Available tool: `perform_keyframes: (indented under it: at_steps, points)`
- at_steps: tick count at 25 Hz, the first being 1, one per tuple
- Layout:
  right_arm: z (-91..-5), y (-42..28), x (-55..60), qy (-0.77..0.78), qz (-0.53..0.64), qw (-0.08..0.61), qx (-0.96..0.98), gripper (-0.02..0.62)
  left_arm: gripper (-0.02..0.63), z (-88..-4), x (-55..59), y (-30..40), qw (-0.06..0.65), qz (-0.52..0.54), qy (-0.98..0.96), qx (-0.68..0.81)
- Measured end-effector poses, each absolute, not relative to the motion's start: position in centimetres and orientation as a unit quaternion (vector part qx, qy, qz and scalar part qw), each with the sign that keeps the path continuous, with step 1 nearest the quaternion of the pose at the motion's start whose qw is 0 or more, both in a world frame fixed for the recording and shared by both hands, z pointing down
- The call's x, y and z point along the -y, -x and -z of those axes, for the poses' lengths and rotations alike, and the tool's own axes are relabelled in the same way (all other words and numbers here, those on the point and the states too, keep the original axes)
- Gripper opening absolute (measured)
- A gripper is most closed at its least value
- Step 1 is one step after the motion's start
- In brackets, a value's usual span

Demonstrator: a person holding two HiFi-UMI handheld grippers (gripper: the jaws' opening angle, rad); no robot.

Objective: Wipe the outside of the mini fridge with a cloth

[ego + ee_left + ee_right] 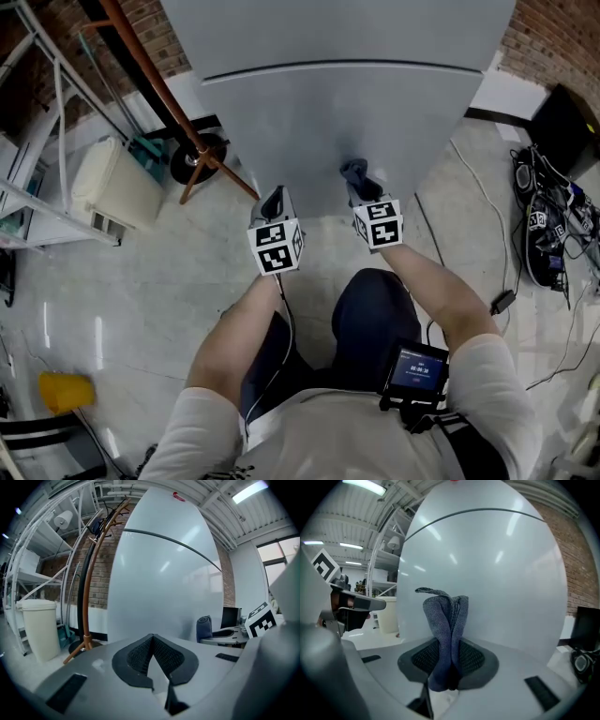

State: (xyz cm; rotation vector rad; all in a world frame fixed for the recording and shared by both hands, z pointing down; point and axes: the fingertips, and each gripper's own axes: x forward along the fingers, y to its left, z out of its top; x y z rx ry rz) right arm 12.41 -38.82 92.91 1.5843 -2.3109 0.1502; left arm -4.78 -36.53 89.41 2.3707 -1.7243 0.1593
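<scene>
The pale grey mini fridge (pixel 337 112) stands upright ahead of me, a dark door seam across its front; it also fills the left gripper view (pixel 164 583) and the right gripper view (pixel 487 573). My right gripper (pixel 359 184) is shut on a folded blue-grey cloth (pixel 445 630), which sticks up between the jaws just short of the fridge's lower front; the same cloth (pixel 354 174) shows in the head view. My left gripper (pixel 273 203) hangs beside it, shut and empty, its pads (pixel 140 657) meeting with nothing between them.
A brown curved stand (pixel 178 122) on a dark round base leans left of the fridge. A cream bin (pixel 112 183) and white shelving (pixel 37 141) stand further left. A yellow object (pixel 66 392) lies on the floor. Cables and black gear (pixel 553 225) sit right.
</scene>
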Motion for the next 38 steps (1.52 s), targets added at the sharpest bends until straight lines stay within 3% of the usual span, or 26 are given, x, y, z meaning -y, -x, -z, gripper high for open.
perform_keyframes:
  at_steps: [9,16,27,38]
  points:
    - [-95.4,2.6,38.6,-0.456,-0.051,0.186,0.869,0.104,0.000,-92.1,34.7,13.9,0.122,-0.067,-0.767,0.626]
    - [-99.3,8.8,39.7,-0.438,-0.078,0.204,0.872,0.104,0.000,-94.0,32.2,20.3,0.134,-0.091,-0.730,0.664]
    - [-101.8,9.2,42.4,-0.471,-0.112,0.195,0.853,0.104,0.000,-95.4,31.7,23.0,0.136,-0.099,-0.722,0.671]
    - [-102.3,0.7,41.7,-0.505,-0.117,0.203,0.831,0.104,0.000,-95.5,34.1,15.8,0.129,-0.101,-0.757,0.633]
